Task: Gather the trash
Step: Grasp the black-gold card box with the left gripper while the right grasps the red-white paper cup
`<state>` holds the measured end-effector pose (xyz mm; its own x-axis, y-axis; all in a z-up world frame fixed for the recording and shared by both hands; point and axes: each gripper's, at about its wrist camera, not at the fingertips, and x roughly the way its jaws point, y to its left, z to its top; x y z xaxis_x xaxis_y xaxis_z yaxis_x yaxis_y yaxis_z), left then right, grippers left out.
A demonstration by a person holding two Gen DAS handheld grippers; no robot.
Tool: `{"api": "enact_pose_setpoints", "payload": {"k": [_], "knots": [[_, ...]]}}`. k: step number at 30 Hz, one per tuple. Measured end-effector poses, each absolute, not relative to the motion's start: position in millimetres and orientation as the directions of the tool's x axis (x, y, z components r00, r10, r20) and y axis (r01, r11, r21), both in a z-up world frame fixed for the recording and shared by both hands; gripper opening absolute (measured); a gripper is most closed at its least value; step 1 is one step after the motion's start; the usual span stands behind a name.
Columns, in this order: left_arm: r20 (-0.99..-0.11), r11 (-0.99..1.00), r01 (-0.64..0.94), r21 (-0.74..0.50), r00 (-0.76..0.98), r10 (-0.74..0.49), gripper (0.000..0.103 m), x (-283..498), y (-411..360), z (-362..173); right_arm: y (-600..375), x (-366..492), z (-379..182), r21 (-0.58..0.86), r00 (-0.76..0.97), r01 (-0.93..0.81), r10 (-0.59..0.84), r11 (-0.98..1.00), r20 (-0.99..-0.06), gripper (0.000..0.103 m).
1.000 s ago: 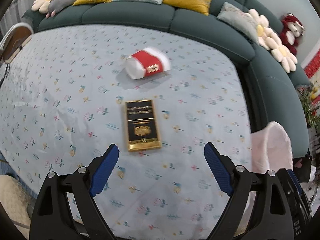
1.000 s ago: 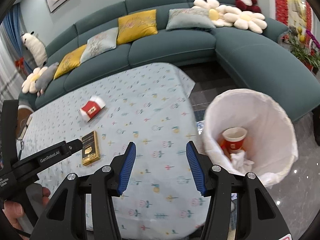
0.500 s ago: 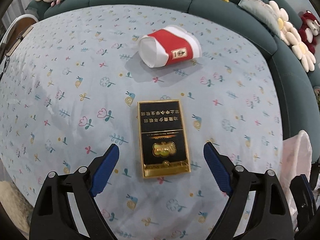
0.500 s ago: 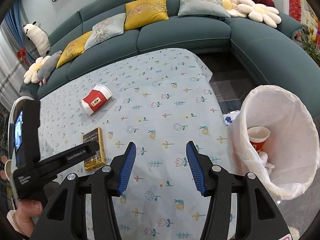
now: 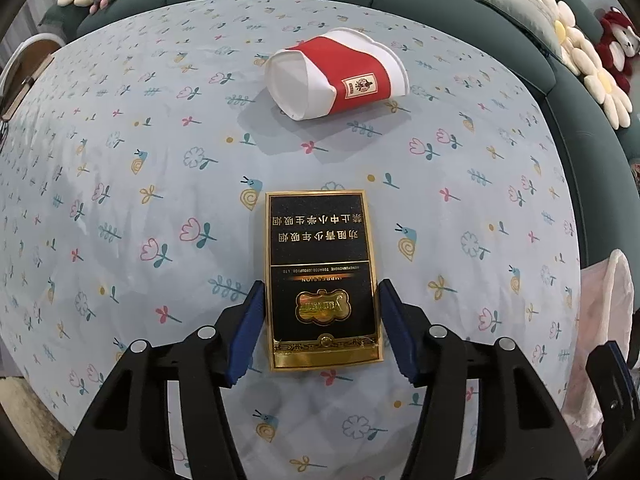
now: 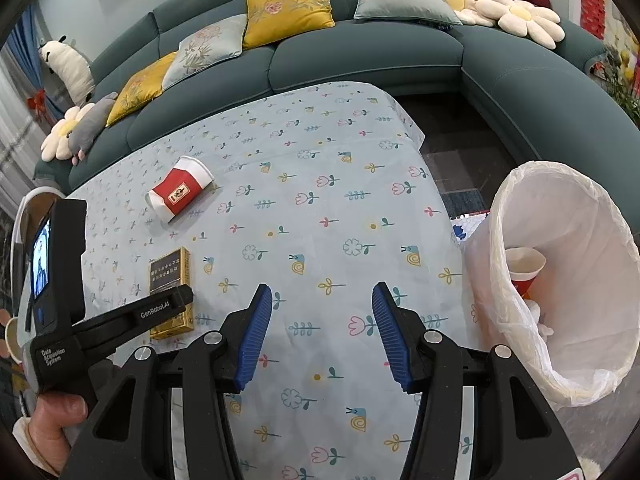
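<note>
Black-and-gold cigarette box (image 5: 322, 280) lies flat on the flowered tablecloth (image 5: 120, 200), its near half between the blue pads of the left gripper (image 5: 320, 320). The jaws have just been closing around it; the left pad looks to sit right at the box's edge and the right pad just beside the other edge, but whether either one presses on the card is hard to make out, and the box does not look lifted. In the right wrist view that gripper's black finger crosses the box and hides its lower part, and the person's hand (image 6: 56, 420) on the handle is cut off at the frame's bottom left.

Farther off on the cloth, well apart from the box, a crushed red-and-white paper cup (image 5: 338, 80) lies on its side, its mouth toward the left wrist camera.

The right gripper (image 6: 320, 328) hangs over bare cloth with its jaws about half open and nothing between them. Beside the table's right edge stands a bin lined with a white bag (image 6: 568, 280); inside, another red paper cup (image 6: 524, 268) and some crumpled white paper show, partly hidden by the liner's rim. In the left wrist view only a pale sliver of that bag appears.
</note>
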<state>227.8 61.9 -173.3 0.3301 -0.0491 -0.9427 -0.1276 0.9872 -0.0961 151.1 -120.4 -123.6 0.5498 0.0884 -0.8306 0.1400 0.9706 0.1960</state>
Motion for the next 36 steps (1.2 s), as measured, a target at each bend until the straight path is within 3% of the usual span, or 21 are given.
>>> {"api": "enact_pose_setpoints", "payload": {"k": [11, 20, 36], "knots": [[-0.917, 0.971, -0.154, -0.181, 0.384, -0.11, 0.054, 209, 88, -142, -103, 157, -112, 0.201, 0.569, 0.106, 0.106, 0.974, -0.816, 0.051], [-0.894, 0.963, -0.192, -0.191, 0.439, -0.09, 0.054, 217, 137, -117, -60, 197, -112, 0.23, 0.555, 0.033, 0.173, 0.973, -0.814, 0.051], [-0.886, 0.942, -0.266, -0.203, 0.459, -0.061, 0.054, 249, 210, -120, 48, 286, -151, 0.273, 0.478, -0.069, 0.272, 0.96, -0.835, 0.049]]}}
